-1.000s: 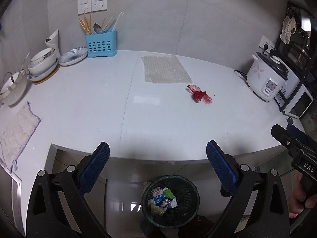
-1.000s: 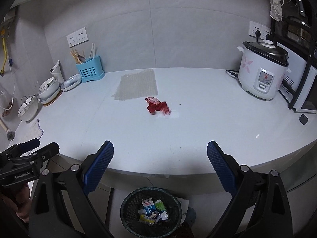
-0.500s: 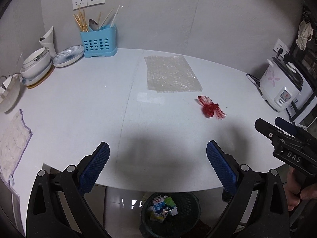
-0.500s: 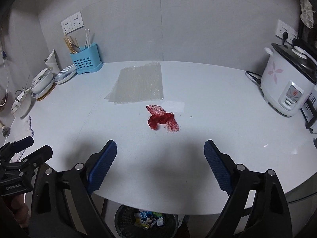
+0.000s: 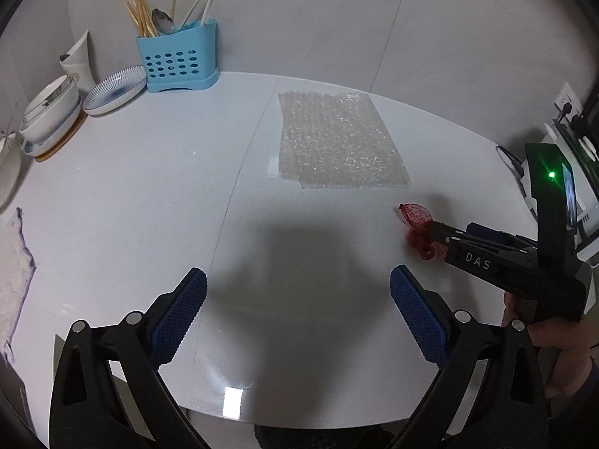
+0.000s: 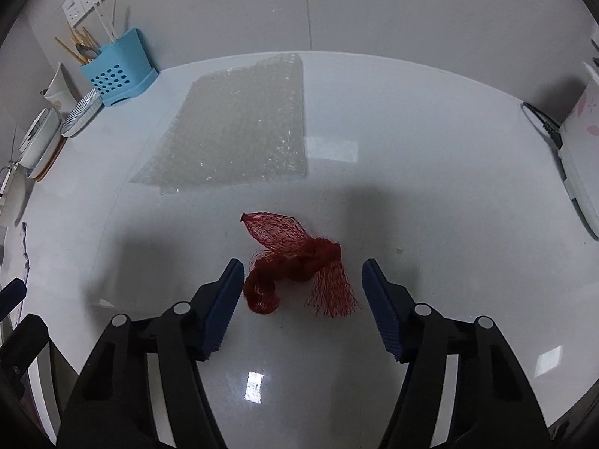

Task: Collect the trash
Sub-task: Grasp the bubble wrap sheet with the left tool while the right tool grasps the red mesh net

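Note:
A crumpled red mesh net [image 6: 295, 258] lies on the white counter [image 6: 411, 149]. My right gripper [image 6: 301, 292] is open, with the net lying between its blue-padded fingers. In the left wrist view the net [image 5: 415, 220] shows at the right, partly behind the right gripper's fingers [image 5: 449, 237]. A clear sheet of bubble wrap [image 5: 337, 142] lies flat farther back; it also shows in the right wrist view [image 6: 239, 131]. My left gripper [image 5: 297, 310] is open and empty above the counter's near part.
A blue utensil holder [image 5: 179, 58] with chopsticks and a spoon stands at the back left, beside a plate [image 5: 114, 89] and stacked bowls [image 5: 50, 116]. A cloth [image 5: 13, 269] lies at the left edge. A rice cooker [image 6: 584, 149] stands at the right.
Both grippers have moved forward over the counter. The right gripper has come down around the red net. The trash bin below the counter edge has left view.

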Demonstrator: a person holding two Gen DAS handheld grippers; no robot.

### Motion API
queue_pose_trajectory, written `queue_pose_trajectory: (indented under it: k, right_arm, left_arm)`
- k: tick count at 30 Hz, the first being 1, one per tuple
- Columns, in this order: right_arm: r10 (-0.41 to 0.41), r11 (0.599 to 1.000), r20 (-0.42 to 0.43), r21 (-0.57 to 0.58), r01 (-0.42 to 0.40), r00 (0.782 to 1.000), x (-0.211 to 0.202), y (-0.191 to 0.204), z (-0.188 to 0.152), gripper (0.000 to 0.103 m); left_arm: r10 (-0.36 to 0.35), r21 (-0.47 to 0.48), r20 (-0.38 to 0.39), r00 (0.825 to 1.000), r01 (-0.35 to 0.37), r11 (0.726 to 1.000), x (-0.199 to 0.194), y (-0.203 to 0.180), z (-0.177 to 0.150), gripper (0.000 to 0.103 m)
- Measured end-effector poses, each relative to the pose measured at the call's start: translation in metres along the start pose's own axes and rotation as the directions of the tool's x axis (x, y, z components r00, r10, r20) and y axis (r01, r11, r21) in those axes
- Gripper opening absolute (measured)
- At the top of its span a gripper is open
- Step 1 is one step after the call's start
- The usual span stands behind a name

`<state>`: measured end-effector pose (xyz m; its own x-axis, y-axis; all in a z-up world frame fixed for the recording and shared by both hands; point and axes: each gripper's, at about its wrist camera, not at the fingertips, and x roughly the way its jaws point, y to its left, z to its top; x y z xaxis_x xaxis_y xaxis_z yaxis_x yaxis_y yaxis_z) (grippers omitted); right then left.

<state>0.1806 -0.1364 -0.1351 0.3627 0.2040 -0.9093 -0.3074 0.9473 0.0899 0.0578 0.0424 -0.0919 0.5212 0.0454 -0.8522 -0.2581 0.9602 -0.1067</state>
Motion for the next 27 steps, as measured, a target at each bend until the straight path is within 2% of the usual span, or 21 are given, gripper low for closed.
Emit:
queue_pose_trajectory:
  k: [6,9,13,14,20,27]
  right_arm:
    - [0.013,1.000,-0.079,0.009,-0.013,0.997,0.032,-0.001,0.005,0.053]
    - [0.006,1.000,-0.100,0.003,-0.005,0.995,0.037,0.000,0.007,0.040]
    - [0.019,0.999,-0.108,-0.024,-0.021,0.994,0.039,0.003,0.012,0.016]
    - [0.023,0.999,-0.108,-0.029,-0.027,0.994,0.038,0.004,0.013,0.014]
    - [0.034,0.999,-0.050,-0.039,-0.036,0.998,0.019,-0.007,0.021,0.008]
    - [-0.006,1.000,0.041,-0.018,0.006,0.999,-0.021,-0.055,0.024,0.008]
  left_arm:
    - [0.011,-0.007,-0.030,1.000,-0.011,1.000,0.023,-0.004,0.013,0.096]
    - [0.017,-0.007,-0.041,0.999,-0.017,1.000,0.032,-0.006,0.019,0.096]
    - [0.023,0.007,-0.043,0.999,-0.023,1.000,0.039,-0.015,0.030,0.096]
    - [0.024,0.011,-0.043,0.999,-0.024,1.000,0.040,-0.018,0.033,0.096]
    - [0.026,0.025,-0.040,0.999,-0.025,0.999,0.055,-0.035,0.056,0.096]
    - [0.002,0.035,-0.040,0.999,0.000,0.999,0.098,-0.072,0.091,0.096]
